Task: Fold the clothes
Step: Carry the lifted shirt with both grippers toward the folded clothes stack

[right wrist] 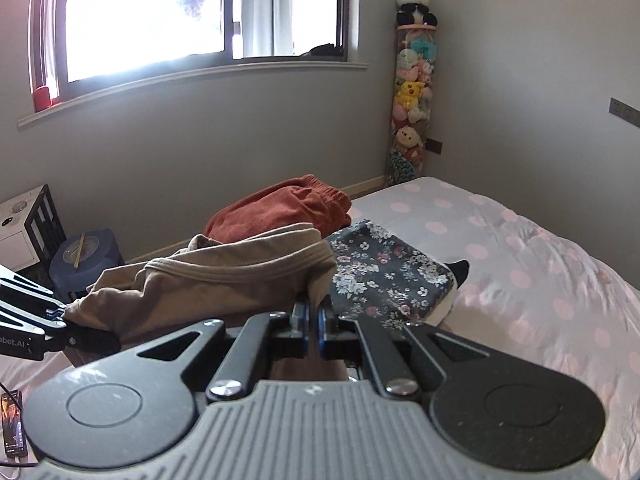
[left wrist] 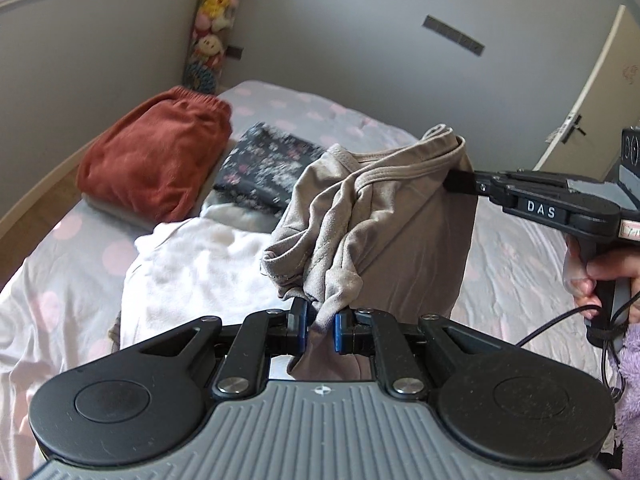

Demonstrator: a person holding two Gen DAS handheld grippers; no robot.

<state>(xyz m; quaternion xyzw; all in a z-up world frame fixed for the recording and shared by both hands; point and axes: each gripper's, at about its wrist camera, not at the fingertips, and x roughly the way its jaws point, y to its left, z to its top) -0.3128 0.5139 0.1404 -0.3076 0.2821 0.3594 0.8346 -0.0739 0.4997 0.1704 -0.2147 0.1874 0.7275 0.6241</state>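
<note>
Bed with pink-dotted pale sheet (right wrist: 520, 248) carries a crumpled white garment (left wrist: 200, 264), a folded rust-red fleece garment (left wrist: 156, 160) and a folded dark floral-print garment (left wrist: 268, 168), the last two side by side near the wall. Beige-grey cotton garment (left wrist: 380, 220) hangs bunched in the air above the bed, strung between both tools. Left tongs (left wrist: 320, 326) clenched on its lower bunched edge; right tongs (right wrist: 314, 320) clenched on its ribbed hem, person's hand (left wrist: 600, 280) on the right tool's grip.
</note>
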